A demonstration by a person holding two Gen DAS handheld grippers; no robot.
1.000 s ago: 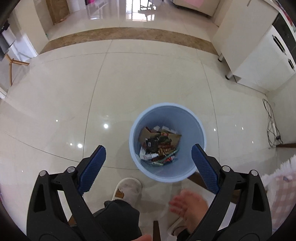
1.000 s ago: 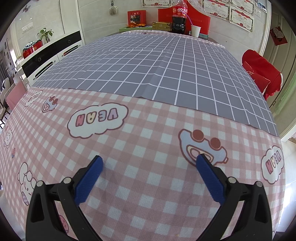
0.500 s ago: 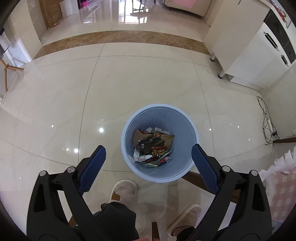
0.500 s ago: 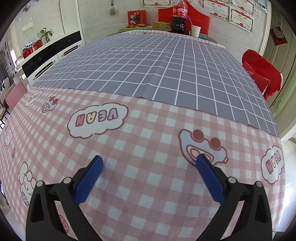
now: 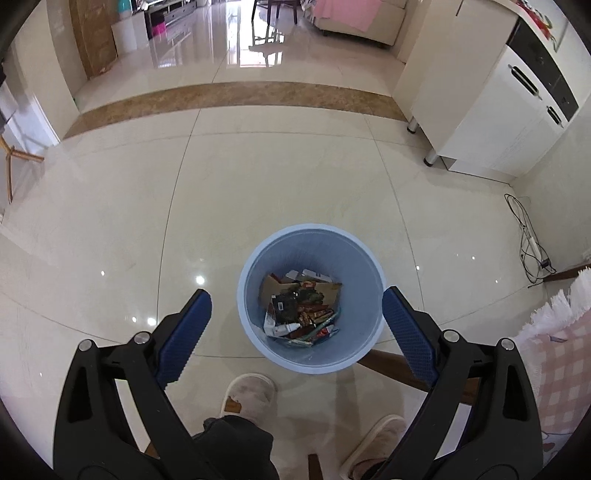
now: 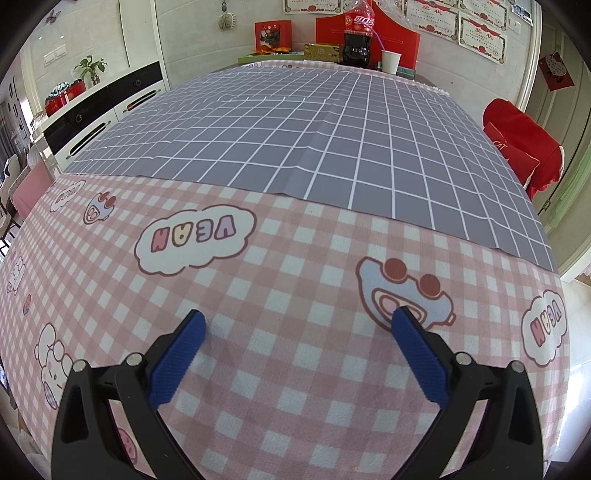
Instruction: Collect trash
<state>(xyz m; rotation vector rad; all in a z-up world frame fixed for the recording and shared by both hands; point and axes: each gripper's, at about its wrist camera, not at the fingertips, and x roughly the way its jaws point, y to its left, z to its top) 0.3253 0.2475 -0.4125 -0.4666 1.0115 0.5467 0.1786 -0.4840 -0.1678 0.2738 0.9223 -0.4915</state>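
In the left wrist view a light blue trash bin (image 5: 364, 325) stands on the tiled floor, holding a pile of wrappers and cardboard (image 5: 301, 310). My left gripper (image 5: 297, 299) hangs well above the bin, open and empty, its blue fingers (image 5: 184, 332) either side of it. In the right wrist view my right gripper (image 6: 295, 321) is open and empty just above the pink checked tablecloth (image 6: 258, 332). No loose trash shows on the cloth near it.
A grey grid cloth (image 6: 314, 140) covers the table's far half. A cola bottle (image 6: 356, 33), paper cup (image 6: 390, 62) and boxes stand at the far end. A red-covered chair (image 6: 521, 144) is on the right. Slippered feet (image 5: 247, 397), white cabinet (image 5: 491, 114) and cables (image 5: 528, 240) surround the bin.
The left gripper has risen and tilted up, so the bin looks smaller and more of the room shows. The person's bare foot has gone back into its slipper. The right gripper has not moved.
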